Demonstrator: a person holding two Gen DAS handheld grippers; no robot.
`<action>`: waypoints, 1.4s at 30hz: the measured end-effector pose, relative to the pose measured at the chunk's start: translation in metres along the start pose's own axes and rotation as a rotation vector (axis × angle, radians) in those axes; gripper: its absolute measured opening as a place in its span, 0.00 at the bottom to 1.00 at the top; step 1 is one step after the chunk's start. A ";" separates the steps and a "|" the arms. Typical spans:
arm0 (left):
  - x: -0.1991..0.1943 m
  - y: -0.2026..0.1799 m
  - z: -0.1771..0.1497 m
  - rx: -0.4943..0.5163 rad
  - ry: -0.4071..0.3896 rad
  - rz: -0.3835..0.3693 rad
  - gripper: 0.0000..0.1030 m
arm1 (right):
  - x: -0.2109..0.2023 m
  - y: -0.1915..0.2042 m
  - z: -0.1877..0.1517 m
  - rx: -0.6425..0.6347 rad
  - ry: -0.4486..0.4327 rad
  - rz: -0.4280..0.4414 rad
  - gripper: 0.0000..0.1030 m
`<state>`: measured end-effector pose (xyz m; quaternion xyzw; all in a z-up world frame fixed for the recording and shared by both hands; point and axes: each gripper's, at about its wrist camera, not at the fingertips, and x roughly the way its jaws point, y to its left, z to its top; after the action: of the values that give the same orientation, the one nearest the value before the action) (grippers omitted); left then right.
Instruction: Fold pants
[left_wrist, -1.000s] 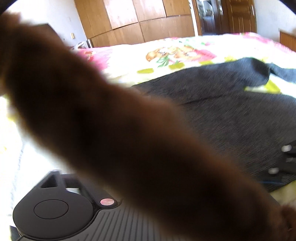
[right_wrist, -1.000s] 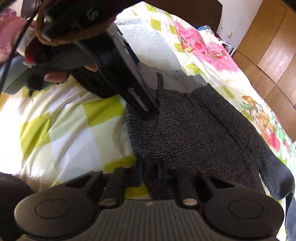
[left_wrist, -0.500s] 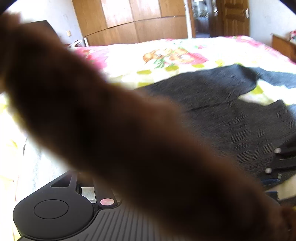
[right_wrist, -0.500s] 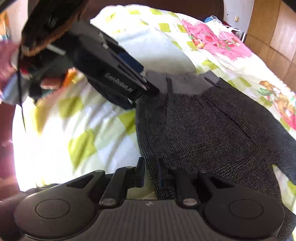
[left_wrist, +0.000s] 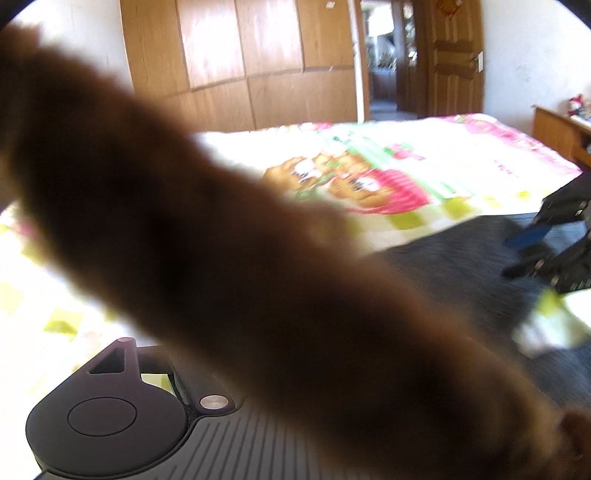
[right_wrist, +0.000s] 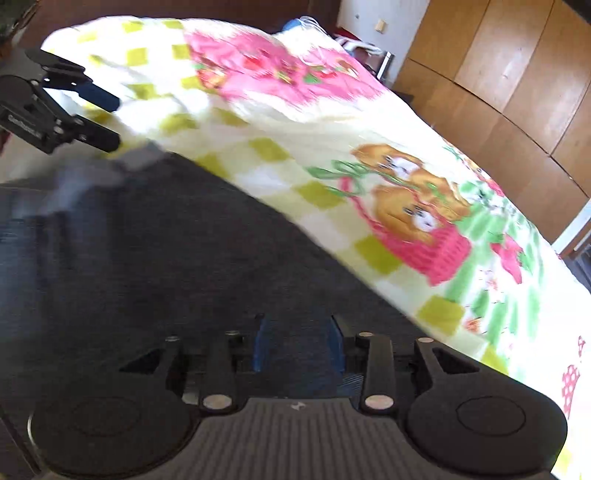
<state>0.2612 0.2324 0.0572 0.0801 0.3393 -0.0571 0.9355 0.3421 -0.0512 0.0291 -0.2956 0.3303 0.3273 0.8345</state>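
- The right gripper (right_wrist: 297, 341) has opened: half a second ago its blue-padded fingers stood almost together at the edge of the pants; now they stand well apart, with dark cloth visible between them.
- The pants (right_wrist: 155, 266), dark grey woven fabric, lie flat on the bed (right_wrist: 295, 122). They fill the lower left of the right wrist view and reach toward the near edge of the bedspread.
- The left gripper (right_wrist: 110, 120) has withdrawn from the waistband. Half a second ago its tips sat at the grey inner band; now it hangs just beyond the far end of the pants, jaws apart and holding nothing.
- In the left wrist view, a blurred brown furry sleeve (left_wrist: 240, 258) covers most of the frame and hides that gripper's own fingers. The right gripper (left_wrist: 528, 251) shows at the right edge, over the dark cloth.
- Both views are motion-blurred; the camera angles have swung markedly within one second.
- Judgement: a repositioning phase is under way. No fold is visible yet. Neither tool grips fabric, so a new grasp on a hem or waistband corner is probably required next.
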 end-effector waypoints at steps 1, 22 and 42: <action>0.019 0.005 0.006 -0.003 0.023 0.003 0.71 | 0.012 -0.013 0.002 -0.007 0.011 -0.017 0.50; 0.126 0.027 0.010 0.084 0.345 -0.136 0.63 | 0.072 -0.059 -0.002 0.061 0.203 0.134 0.20; -0.072 -0.028 -0.022 0.135 0.039 -0.097 0.03 | -0.178 0.083 -0.025 -0.071 -0.007 -0.031 0.23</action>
<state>0.1881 0.2128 0.0834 0.1276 0.3564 -0.1234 0.9173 0.1703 -0.0808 0.1238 -0.3291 0.3110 0.3267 0.8296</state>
